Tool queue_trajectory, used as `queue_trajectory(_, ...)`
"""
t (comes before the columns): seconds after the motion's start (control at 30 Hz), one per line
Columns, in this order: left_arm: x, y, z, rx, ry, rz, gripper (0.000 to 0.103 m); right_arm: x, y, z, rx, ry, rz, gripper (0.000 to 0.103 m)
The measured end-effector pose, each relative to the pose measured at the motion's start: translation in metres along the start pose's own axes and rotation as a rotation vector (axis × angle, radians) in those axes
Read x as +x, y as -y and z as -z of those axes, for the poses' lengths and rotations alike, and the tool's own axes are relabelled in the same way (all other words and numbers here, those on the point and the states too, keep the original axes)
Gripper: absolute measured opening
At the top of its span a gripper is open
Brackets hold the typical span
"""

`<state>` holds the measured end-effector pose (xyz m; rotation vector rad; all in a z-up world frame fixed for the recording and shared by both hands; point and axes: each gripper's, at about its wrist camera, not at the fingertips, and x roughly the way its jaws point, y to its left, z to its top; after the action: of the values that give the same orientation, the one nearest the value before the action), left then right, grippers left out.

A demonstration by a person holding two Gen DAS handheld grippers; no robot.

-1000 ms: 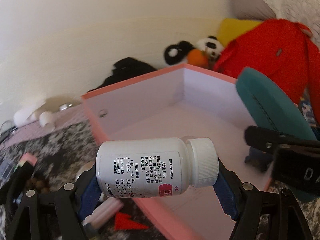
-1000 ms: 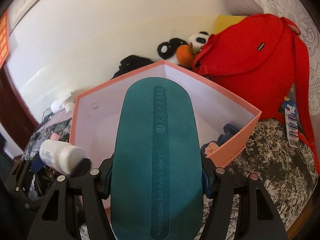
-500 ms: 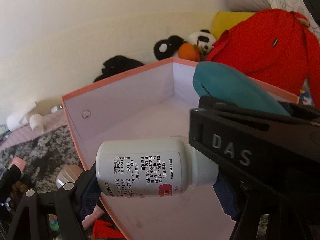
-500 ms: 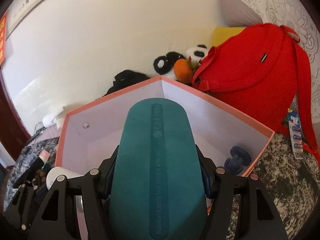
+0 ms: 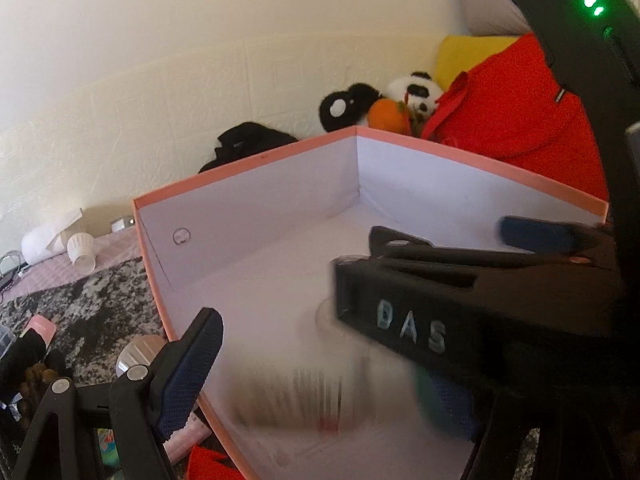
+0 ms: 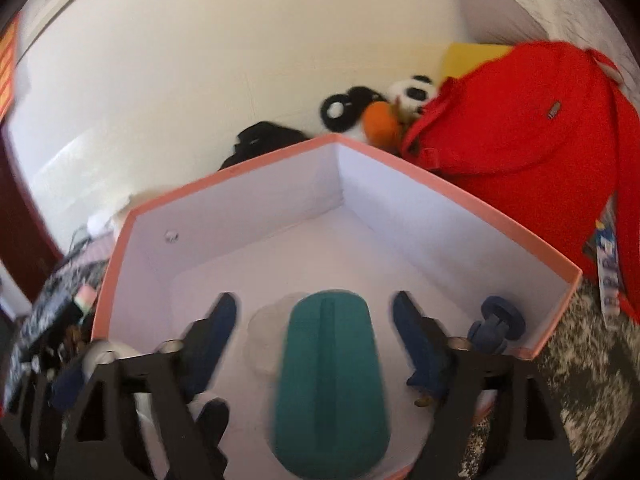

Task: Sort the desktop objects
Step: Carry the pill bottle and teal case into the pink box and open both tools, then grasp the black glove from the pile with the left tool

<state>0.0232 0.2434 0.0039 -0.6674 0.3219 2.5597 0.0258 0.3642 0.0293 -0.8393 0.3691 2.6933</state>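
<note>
A pink box point(image 5: 256, 160) with a white inside fills both views; it shows in the right wrist view point(image 6: 224, 176). My left gripper point(image 5: 320, 384) is open over its near edge. A white medicine bottle point(image 5: 296, 396) shows as a blur between the fingers, falling free into the box. My right gripper point(image 6: 316, 344) is open above the box. A teal glasses case point(image 6: 332, 380) lies loose below it on the box floor. The right gripper's body blocks the right half of the left wrist view.
A blue dumbbell-shaped piece point(image 6: 496, 324) lies in the box's right corner. A red backpack point(image 6: 528, 120) and a panda plush point(image 6: 408, 92) stand behind the box. Small items litter the dark patterned surface at left point(image 5: 80, 312). A silver cap point(image 5: 136, 356) lies beside the box.
Both grippers opened over the box. The left let go of the white bottle, which is dropping. The right let go of the teal case, which now lies in the box.
</note>
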Motion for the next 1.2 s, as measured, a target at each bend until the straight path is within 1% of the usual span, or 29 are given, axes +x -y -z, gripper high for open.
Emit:
queue_trajectory(0.03,0.0,0.0,0.0,0.0,0.0,-0.001,0.085,-0.001,0.0,0.0,0.002,0.01,0.007,0.102)
queue_trajectory(0.07,-0.001,-0.001,0.0,0.0,0.002,-0.003,0.085,-0.003,0.001,0.0,0.004,0.021,0.016,0.103)
queue_trajectory(0.3,-0.004,-0.001,0.001,-0.006,0.009,-0.015,0.085,0.001,0.005,-0.001,0.019,0.02,0.028,0.103)
queue_trajectory(0.4,-0.009,-0.003,0.003,-0.011,0.02,-0.031,0.085,-0.006,0.004,0.002,0.022,0.033,0.038,0.103)
queue_trajectory(0.47,-0.014,-0.009,0.003,-0.036,0.028,-0.041,0.087,-0.011,0.004,0.003,0.023,0.05,0.059,0.103)
queue_trajectory(0.53,-0.019,-0.016,0.002,-0.069,0.035,-0.05,0.099,-0.023,0.001,0.001,0.023,0.089,0.082,0.103)
queue_trajectory(0.7,-0.033,-0.051,-0.002,-0.186,0.055,-0.052,0.099,-0.066,-0.013,-0.006,0.011,0.228,0.108,0.103)
queue_trajectory(0.8,-0.045,-0.077,-0.003,-0.248,0.082,-0.08,0.099,-0.091,-0.028,-0.007,0.008,0.286,0.085,0.103)
queue_trajectory(0.9,-0.059,-0.108,0.0,-0.29,0.114,-0.146,0.101,-0.115,-0.047,-0.006,0.01,0.331,0.051,0.103)
queue_trajectory(0.97,-0.063,-0.132,0.006,-0.303,0.11,-0.216,0.102,-0.125,-0.064,-0.005,0.01,0.347,0.014,0.103)
queue_trajectory(1.07,-0.064,-0.17,0.019,-0.306,0.08,-0.355,0.102,-0.134,-0.095,0.0,-0.008,0.356,-0.042,0.103)
queue_trajectory(1.13,-0.062,-0.193,0.03,-0.272,0.049,-0.443,0.102,-0.136,-0.116,0.004,-0.029,0.351,-0.076,0.102)
queue_trajectory(1.17,-0.059,-0.202,0.035,-0.25,0.032,-0.474,0.102,-0.136,-0.128,0.007,-0.041,0.346,-0.09,0.102)
queue_trajectory(1.2,-0.056,-0.21,0.039,-0.232,0.013,-0.487,0.102,-0.135,-0.138,0.009,-0.051,0.339,-0.105,0.102)
